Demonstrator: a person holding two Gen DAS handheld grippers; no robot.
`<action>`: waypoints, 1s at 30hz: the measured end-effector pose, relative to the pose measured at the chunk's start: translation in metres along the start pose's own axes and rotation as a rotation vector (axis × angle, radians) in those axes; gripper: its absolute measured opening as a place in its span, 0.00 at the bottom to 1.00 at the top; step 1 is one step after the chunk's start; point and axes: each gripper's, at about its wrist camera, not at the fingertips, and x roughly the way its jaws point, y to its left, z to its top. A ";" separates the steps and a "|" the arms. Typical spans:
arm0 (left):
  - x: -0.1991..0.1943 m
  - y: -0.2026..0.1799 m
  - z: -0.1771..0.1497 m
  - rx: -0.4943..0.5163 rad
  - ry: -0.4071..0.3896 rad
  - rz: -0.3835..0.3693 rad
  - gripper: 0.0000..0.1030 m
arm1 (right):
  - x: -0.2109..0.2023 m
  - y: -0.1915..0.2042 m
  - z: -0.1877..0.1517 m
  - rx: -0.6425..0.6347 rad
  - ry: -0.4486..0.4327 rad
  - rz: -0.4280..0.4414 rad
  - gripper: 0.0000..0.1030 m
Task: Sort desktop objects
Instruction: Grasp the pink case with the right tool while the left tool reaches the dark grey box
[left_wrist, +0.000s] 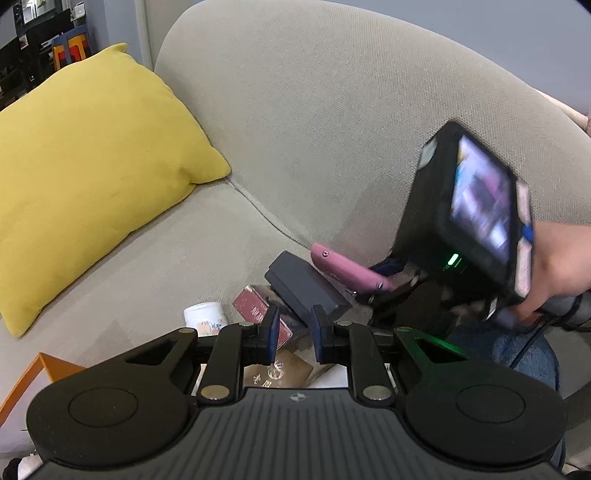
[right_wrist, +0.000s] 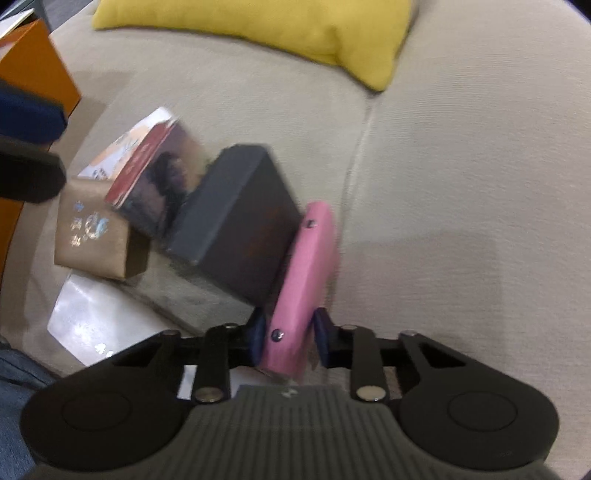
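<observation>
A: On the sofa seat (right_wrist: 461, 184), at 12 o'clock from our right gripper (right_wrist: 289, 338), the pink case (right_wrist: 306, 280) sits clamped near its end, leaning on the dark box (right_wrist: 236, 218).

B: We judge it rigid, light, slick. Left gripper (left_wrist: 293, 334) gapes, holding nothing.

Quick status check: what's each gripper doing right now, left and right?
Left gripper: open, holding nothing, above the pile of boxes.
Right gripper: closed around the pink case, apparently gripping it.
</observation>
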 end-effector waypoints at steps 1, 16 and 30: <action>0.001 0.000 0.001 -0.002 -0.001 -0.001 0.20 | -0.006 -0.005 0.001 0.011 -0.008 0.002 0.21; 0.038 0.010 0.024 -0.168 0.036 -0.076 0.29 | -0.015 -0.066 0.010 0.233 0.014 0.243 0.18; 0.100 0.023 0.023 -0.365 0.217 -0.078 0.54 | -0.014 -0.073 0.014 0.258 0.025 0.284 0.18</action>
